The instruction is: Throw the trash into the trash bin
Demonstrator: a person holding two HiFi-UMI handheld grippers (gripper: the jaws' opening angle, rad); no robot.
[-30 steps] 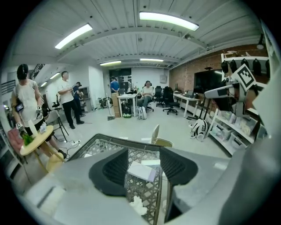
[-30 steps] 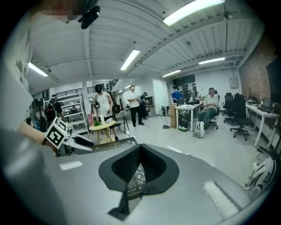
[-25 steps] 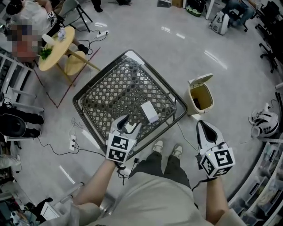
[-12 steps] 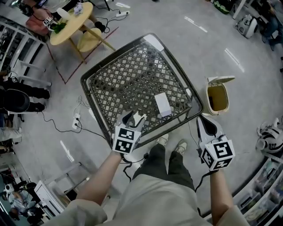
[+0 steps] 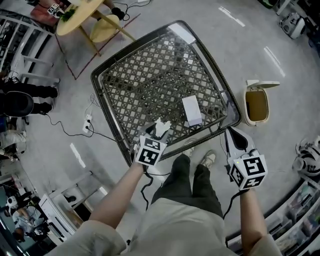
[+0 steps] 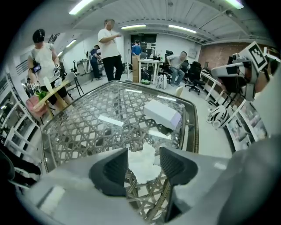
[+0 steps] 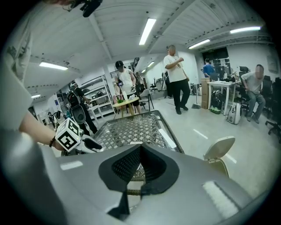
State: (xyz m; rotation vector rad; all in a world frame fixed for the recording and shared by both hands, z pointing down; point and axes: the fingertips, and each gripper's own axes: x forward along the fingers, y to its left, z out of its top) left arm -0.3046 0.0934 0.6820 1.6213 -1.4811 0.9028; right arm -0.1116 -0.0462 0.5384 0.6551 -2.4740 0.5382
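Note:
A crumpled white paper (image 5: 162,124) lies near the front edge of the lattice glass table (image 5: 150,80). My left gripper (image 5: 155,133) hangs right over it, jaws open, with the paper (image 6: 142,166) showing in the gap below the pads and not pinched. A white box (image 5: 192,110) lies on the table to the right, also seen as the box (image 6: 161,113) beyond the left gripper (image 6: 143,152). The cream trash bin (image 5: 257,104) stands on the floor right of the table, lid up. My right gripper (image 5: 234,137) is shut and empty between table corner and bin; its fingers (image 7: 139,154) meet.
A flat white strip (image 6: 110,121) lies further in on the table. My legs and shoes (image 5: 207,160) stand at the table's front edge. A round wooden table (image 5: 80,15) and cables (image 5: 87,125) are at the left. People stand beyond the table (image 6: 109,48).
Both grippers have come down toward the table. The left one moved forward over the front edge and now sits above the crumpled paper. The right stayed shut.

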